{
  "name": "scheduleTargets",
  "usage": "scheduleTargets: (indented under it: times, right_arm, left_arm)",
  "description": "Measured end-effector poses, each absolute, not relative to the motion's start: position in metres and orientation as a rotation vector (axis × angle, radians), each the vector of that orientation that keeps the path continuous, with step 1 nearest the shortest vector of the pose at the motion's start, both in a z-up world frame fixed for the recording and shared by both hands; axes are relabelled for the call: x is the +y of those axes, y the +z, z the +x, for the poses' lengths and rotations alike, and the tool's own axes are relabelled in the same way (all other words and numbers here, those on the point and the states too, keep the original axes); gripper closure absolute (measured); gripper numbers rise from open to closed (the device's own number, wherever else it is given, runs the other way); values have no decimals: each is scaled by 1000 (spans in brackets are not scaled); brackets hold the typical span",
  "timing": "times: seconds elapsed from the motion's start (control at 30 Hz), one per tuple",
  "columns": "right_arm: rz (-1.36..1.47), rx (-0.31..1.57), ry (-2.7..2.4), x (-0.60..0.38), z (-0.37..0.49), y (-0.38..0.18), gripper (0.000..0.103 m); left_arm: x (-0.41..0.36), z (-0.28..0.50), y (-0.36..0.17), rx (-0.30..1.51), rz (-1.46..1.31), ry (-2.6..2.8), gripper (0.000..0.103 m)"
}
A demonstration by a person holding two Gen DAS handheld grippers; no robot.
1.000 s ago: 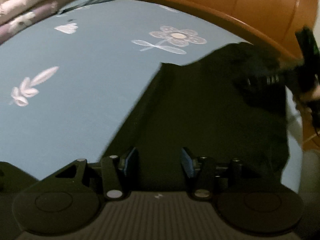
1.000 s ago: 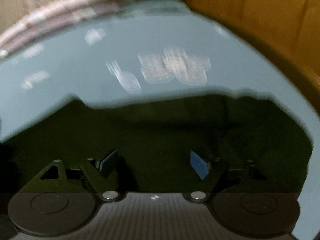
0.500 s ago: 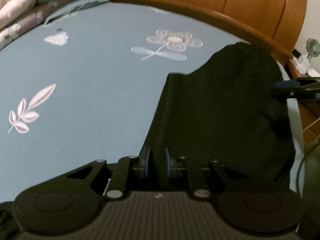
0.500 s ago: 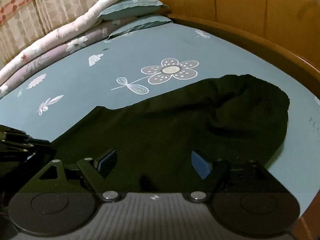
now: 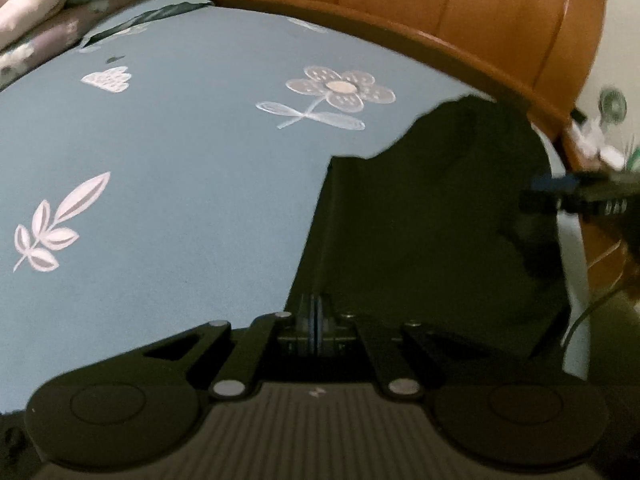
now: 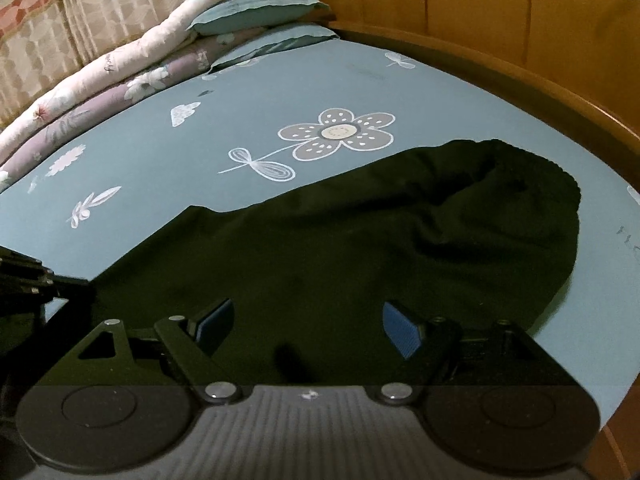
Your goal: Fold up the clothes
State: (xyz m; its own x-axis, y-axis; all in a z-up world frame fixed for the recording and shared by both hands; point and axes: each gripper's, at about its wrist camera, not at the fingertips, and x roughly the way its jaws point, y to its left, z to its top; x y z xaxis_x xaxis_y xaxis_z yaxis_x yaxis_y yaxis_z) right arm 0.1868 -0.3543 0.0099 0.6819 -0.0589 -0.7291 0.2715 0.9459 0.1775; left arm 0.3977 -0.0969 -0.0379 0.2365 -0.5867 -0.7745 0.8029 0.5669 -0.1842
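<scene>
A black garment (image 6: 328,248) lay spread on the blue flowered sheet (image 5: 160,184), its bunched far end near the wooden bed frame (image 6: 540,92). The left gripper (image 5: 314,312) sat at the garment's near left edge with its pads pressed together, apparently pinching the cloth, though the dark fabric made that hard to confirm. The right gripper (image 6: 308,324) hovered over the garment's near part, its blue pads (image 6: 400,334) wide apart and gripping nothing.

place: home bedroom | bed: blue sheet (image 6: 168,152) printed with white flowers and leaves | frame: curved wooden headboard (image 6: 480,4) | bedding: 2 blue pillows (image 6: 260,12), rolled floral quilts (image 6: 120,64) | wall side: patterned curtain (image 6: 52,8) | extra: small fan (image 5: 612,106) beside bed
</scene>
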Motion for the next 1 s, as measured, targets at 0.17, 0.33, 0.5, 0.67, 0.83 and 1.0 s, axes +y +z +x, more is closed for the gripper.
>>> scheduleTargets:
  times: [0.17,0.33,0.5,0.67,0.83,1.0]
  right_arm:
    - [281,819,-174,-350,191,4,18]
    - [280,831,-164,-348,192,2,18]
    - [257,842,-142,-339,192,1,18]
    - [171,907,-112,-319,198,-18,13]
    - [119,932,-106,-305,201,-36,0]
    - [89,927,-99,-304,198,-38,0]
  left_arm:
    - [-99,401,-45,941,287,-949,103]
    - [-100,405,-55,974,288,-933,98]
    - [-94,405,-30,914,258,-907,95]
    - [-115,407,-4,858,174,-1029,95]
    - [-171,421,-32,911,168,-1097,95]
    - [-194,448,-60,943,133,-997,98]
